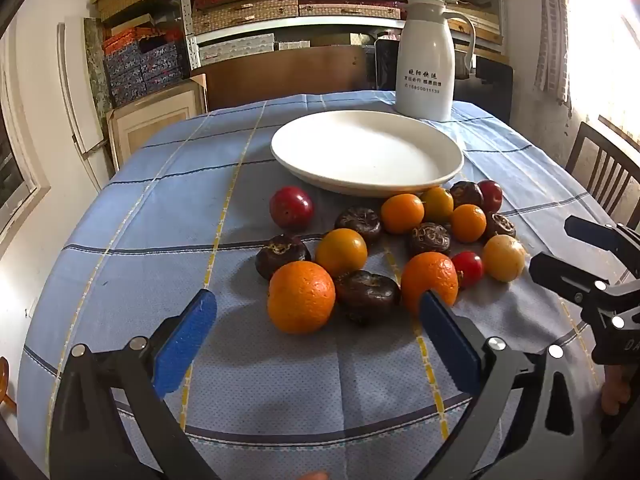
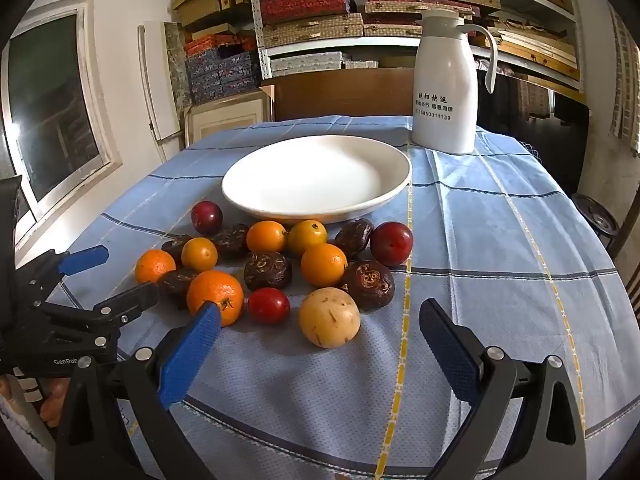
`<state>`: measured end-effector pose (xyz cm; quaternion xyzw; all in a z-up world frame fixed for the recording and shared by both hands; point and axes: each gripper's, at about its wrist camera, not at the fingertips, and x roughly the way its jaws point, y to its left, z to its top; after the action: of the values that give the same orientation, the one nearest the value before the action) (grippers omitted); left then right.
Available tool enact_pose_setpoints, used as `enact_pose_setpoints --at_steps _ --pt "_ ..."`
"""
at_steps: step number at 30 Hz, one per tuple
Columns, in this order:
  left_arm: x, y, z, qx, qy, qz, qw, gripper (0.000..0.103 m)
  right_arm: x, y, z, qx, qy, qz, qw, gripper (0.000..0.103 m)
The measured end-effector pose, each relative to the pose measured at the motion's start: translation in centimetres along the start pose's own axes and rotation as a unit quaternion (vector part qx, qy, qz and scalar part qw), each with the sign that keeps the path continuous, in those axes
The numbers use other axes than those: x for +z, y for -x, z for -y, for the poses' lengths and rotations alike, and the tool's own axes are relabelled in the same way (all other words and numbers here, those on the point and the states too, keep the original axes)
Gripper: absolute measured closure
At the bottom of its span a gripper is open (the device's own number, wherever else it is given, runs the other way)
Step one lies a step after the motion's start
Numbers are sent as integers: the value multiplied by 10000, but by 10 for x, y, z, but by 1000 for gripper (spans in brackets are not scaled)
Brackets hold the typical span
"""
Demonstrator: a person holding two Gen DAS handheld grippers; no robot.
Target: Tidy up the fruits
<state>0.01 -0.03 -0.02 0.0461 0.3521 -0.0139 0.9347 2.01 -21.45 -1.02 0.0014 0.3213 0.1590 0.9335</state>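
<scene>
An empty white plate (image 1: pixel 366 152) (image 2: pixel 316 176) sits on the blue checked tablecloth (image 1: pixel 160 208). In front of it lies a loose cluster of fruit: oranges (image 1: pixel 301 303) (image 2: pixel 215 297), small red fruits (image 1: pixel 291 207) (image 2: pixel 391 243), dark brown wrinkled fruits (image 1: pixel 366 295) (image 2: pixel 369 283) and a pale yellow fruit (image 1: pixel 503 257) (image 2: pixel 329 317). My left gripper (image 1: pixel 320 308) is open, just short of the nearest orange. My right gripper (image 2: pixel 320 320) is open, with the pale yellow fruit between and just beyond its fingertips. Each gripper shows in the other's view (image 1: pixel 560 248) (image 2: pixel 116 276).
A white thermos jug (image 1: pixel 428 60) (image 2: pixel 448 84) stands behind the plate at the table's far edge. Shelves of boxes (image 1: pixel 280 0) fill the back wall. A wooden chair (image 1: pixel 604 176) stands at the right. A window (image 2: pixel 52 108) is on the left.
</scene>
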Motion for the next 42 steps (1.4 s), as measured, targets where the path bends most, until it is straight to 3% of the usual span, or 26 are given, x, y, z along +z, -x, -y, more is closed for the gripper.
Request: enact_pose_setpoints --at_steps 42 --pt "-1 -2 -4 13 32 -38 10000 4 1 5 -2 45 -2 85 10000 3"
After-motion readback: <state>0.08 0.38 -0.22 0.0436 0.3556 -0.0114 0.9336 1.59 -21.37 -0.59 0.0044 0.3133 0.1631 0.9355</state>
